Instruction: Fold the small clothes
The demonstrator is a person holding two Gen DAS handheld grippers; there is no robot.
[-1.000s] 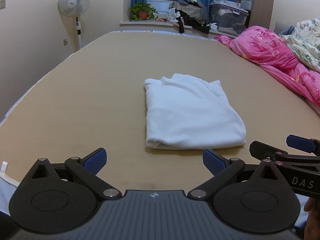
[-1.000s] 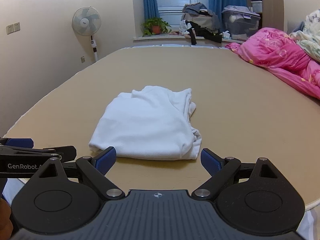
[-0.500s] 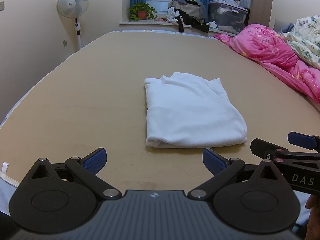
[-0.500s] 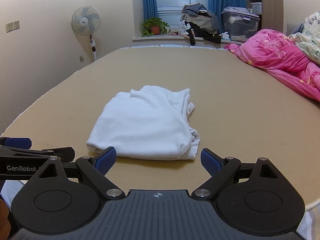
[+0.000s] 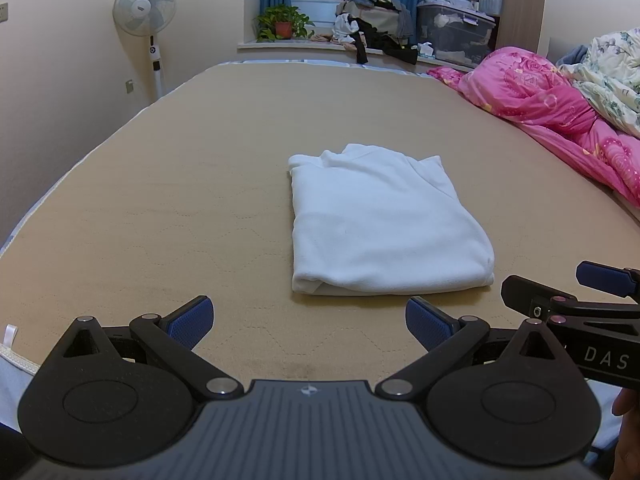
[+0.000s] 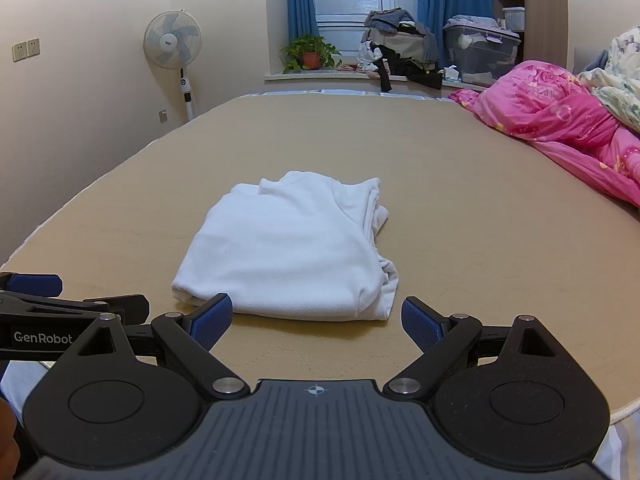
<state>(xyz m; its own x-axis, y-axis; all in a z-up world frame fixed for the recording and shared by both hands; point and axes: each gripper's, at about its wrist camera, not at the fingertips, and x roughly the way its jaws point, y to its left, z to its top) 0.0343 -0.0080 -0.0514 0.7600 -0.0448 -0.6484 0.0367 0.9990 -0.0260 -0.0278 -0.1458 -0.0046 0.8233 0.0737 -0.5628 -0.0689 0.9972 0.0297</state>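
A white garment lies folded into a neat rectangle on the tan bed surface; the right wrist view shows the garment with its layered edges on the right side. My left gripper is open with nothing between its blue pads, held near the bed's front edge just short of the garment. My right gripper is open too, empty, close to the garment's near edge. Each gripper shows at the side of the other's view: the right gripper, the left gripper.
A pink quilt and a floral blanket lie piled along the right side of the bed. A standing fan is by the left wall. A windowsill at the back holds a plant, clothes and storage boxes.
Both grippers have drawn back and lifted very slightly; the garment sits a touch farther away. Nothing else has moved.
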